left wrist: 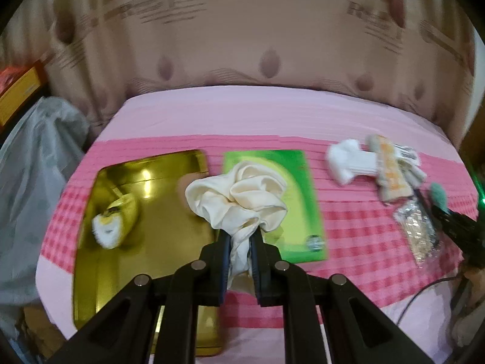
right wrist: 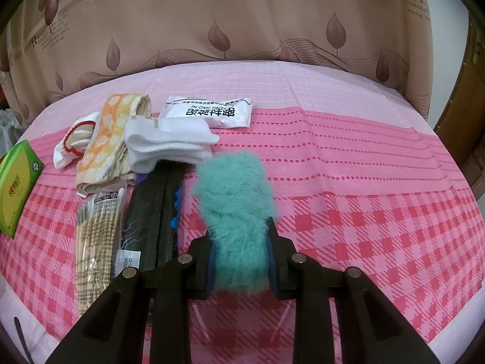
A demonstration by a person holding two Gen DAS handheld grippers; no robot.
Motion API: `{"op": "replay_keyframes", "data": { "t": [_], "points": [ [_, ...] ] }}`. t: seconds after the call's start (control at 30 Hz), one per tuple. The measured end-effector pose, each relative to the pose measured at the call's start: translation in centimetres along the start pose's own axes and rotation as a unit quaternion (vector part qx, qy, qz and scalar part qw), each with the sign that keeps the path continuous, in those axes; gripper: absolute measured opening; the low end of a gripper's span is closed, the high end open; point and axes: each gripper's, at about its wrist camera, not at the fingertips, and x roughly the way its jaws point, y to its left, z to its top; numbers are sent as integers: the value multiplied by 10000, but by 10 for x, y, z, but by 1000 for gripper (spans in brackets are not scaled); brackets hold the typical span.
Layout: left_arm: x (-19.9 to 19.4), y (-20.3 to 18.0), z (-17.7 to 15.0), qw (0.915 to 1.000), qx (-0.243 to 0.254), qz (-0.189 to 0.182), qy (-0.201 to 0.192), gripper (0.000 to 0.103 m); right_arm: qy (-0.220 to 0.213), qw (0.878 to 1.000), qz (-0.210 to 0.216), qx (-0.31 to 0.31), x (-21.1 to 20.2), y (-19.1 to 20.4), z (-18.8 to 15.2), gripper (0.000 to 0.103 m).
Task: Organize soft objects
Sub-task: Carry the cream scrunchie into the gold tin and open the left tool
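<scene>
1. Up close in the left wrist view, the left tongs (left wrist: pixel 240 236) pinch a cream satin scrunchie (left wrist: pixel 239 200) by a gathered fold, and its ruffles bunch up past the fingertips.
2. Behind the scrunchie lies a flat green cardboard box (left wrist: pixel 306 200) on a table covered by a pink checked cloth (left wrist: pixel 357 221).
3. Left of that box sits a shiny gold metal tray (left wrist: pixel 151 227); a small yellow and white soft toy (left wrist: pixel 116 221) lies inside it, towards its left side.
4. Further right in the same view, a white folded sock (left wrist: pixel 348 160) and an orange and beige patterned towel (left wrist: pixel 391 173) lie touching each other.
5. Meanwhile, in the right wrist view, the right tongs (right wrist: pixel 241 254) are clamped on a fluffy teal scrunchie (right wrist: pixel 236 200), which sticks up between the two fingers.
6. Just left of the teal scrunchie lie a long black flat package (right wrist: pixel 151 218) and a clear packet of cotton swabs (right wrist: pixel 97 230), side by side.
7. Beyond them rest the sock, the towel, a white fabric piece with red trim (right wrist: pixel 75 142) and a white sealed plastic pouch with black print (right wrist: pixel 212 112).
8. A beige curtain with brown leaf shapes (right wrist: pixel 242 24) hangs behind the table.
</scene>
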Motion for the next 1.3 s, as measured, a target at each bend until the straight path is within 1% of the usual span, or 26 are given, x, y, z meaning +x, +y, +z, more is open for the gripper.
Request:
{"op": "replay_keyframes", "data": {
  "t": [0.3,0.47,0.6,0.7,0.8,0.93,1.03,1.13,1.2,1.23,1.3],
  "points": [
    [4,64,-12,9979,-508,405,79,12,4,10000,-54,-33,1,0,0,26],
    [8,89,-19,9957,-716,570,141,12,4,10000,-67,-48,2,-2,0,26],
    [13,107,-26,9934,-847,719,274,12,5,10000,-74,-58,2,-3,0,27],
    [17,116,-29,9918,-985,734,345,12,3,10000,-74,-65,2,-5,0,27],
    [22,121,-32,9901,-976,905,442,13,4,9999,-81,-68,2,-4,0,27],
    [32,128,-37,9877,-1098,907,650,13,3,9999,-84,-68,2,-3,0,27],
    [39,134,-41,9847,-1210,964,807,15,3,9999,-88,-70,3,-4,0,27],
    [44,138,-44,9825,-1290,987,916,16,3,9999,-93,-68,4,-5,0,27],
    [46,140,-45,9810,-1331,1015,981,18,4,9999,-99,-71,4,-6,1,27],
    [47,140,-46,9804,-1344,1024,1009,23,3,9999,-98,-71,5,-5,1,27],
    [47,141,-47,9798,-1369,1026,1040,26,1,9999,-101,-76,2,-3,0,27]
  ]
}}
